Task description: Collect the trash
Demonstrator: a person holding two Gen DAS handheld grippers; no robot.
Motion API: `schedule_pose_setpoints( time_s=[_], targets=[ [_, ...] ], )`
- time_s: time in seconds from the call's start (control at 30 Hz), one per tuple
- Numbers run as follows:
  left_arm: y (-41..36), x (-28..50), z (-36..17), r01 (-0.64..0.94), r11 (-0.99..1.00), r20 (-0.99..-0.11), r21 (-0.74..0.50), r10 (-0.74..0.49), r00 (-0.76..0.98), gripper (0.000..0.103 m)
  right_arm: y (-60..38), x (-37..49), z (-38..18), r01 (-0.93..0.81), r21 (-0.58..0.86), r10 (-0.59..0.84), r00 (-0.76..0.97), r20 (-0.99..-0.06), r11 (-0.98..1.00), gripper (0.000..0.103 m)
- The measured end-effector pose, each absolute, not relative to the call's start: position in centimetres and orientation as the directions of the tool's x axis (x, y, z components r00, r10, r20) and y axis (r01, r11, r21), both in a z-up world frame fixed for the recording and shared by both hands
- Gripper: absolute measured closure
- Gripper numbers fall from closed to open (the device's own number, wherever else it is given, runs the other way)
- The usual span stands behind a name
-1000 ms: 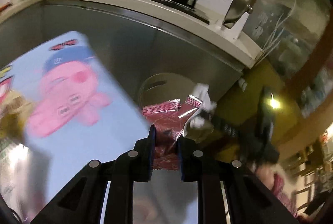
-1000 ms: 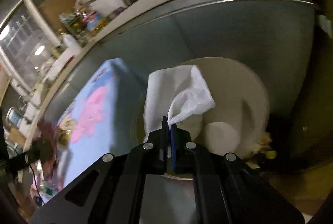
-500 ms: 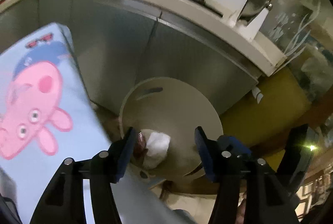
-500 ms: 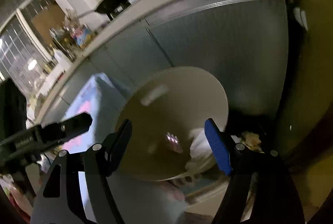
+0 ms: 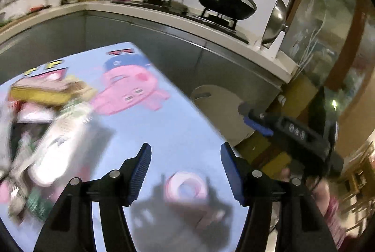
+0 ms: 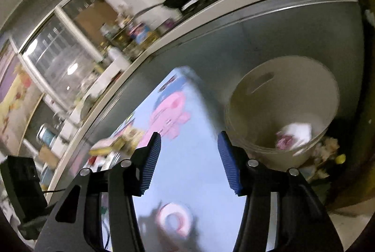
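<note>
A beige round trash bin (image 6: 283,111) stands on the floor beside the table; a red wrapper (image 6: 284,141) and a white tissue (image 6: 297,131) lie inside it. The bin (image 5: 218,106) shows partly in the left wrist view. My left gripper (image 5: 185,172) is open and empty above the light-blue cartoon-pig table (image 5: 150,125). My right gripper (image 6: 188,160) is open and empty above the table (image 6: 187,158) edge; it also shows in the left wrist view (image 5: 257,123). A blurred pile of wrappers and boxes (image 5: 44,116) lies at the table's left. A pink tape roll (image 5: 185,188) lies near the front.
Grey kitchen cabinets (image 5: 140,41) with a white counter run behind the table. Two black pans (image 5: 225,3) sit on the stove. The pile of packaging also shows in the right wrist view (image 6: 112,146). Small litter (image 6: 328,151) lies on the floor beside the bin.
Both grippers opened over the bin; the red wrapper and the tissue dropped into it. Both grippers have since swung back left over the table, empty.
</note>
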State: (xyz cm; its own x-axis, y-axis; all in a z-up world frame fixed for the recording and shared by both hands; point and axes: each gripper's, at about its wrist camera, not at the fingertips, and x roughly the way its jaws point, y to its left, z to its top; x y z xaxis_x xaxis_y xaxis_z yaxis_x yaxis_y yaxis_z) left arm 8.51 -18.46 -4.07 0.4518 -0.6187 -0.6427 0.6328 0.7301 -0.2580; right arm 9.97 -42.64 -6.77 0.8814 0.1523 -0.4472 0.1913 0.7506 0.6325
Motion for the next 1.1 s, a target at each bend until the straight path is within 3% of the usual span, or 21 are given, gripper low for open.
schedule_pose_setpoints(
  time_s=[0.17,0.37,0.67,0.77,0.93,1.03,1.07,1.1],
  targets=[
    [-10.7,5.9,-4.5,0.576,0.789,-0.645,-0.211,-0.556,0.525,0.041,-36.2,10.9,-7.4,0.118,0.637,0.259,0.846,-0.466,0.761,0.053],
    [-1.2,6.0,-5.6,0.41,0.869,-0.644,-0.277,-0.484,0.592,0.042,-28.7,12.7,-8.7,0.043,0.656,0.394,0.77,-0.502,0.753,0.05],
    [3.0,9.4,-8.6,0.302,0.902,-0.669,-0.309,-0.432,0.605,0.043,-20.3,15.1,-10.0,-0.013,0.688,0.518,0.668,-0.533,0.725,0.037],
    [3.7,10.9,-9.7,0.306,0.871,-0.658,-0.384,-0.49,0.572,0.046,-18.5,16.4,-10.9,0.002,0.727,0.558,0.64,-0.528,0.686,0.037],
    [3.2,11.8,-10.2,0.348,0.857,-0.654,-0.379,-0.514,0.555,0.056,-17.2,18.6,-12.9,0.05,0.827,0.631,0.621,-0.465,0.56,0.037],
    [2.7,11.7,-10.1,0.391,0.834,-0.645,-0.389,-0.549,0.531,0.067,-16.2,19.5,-12.8,0.05,0.825,0.621,0.632,-0.463,0.563,0.035],
    [2.5,11.6,-10.1,0.402,0.828,-0.645,-0.391,-0.558,0.523,0.07,-15.8,19.7,-12.7,0.054,0.819,0.614,0.634,-0.47,0.571,0.039],
    [2.3,11.4,-10.0,0.414,0.821,-0.643,-0.393,-0.567,0.514,0.07,-15.5,19.8,-12.8,0.066,0.809,0.605,0.63,-0.487,0.584,0.054]
  ],
)
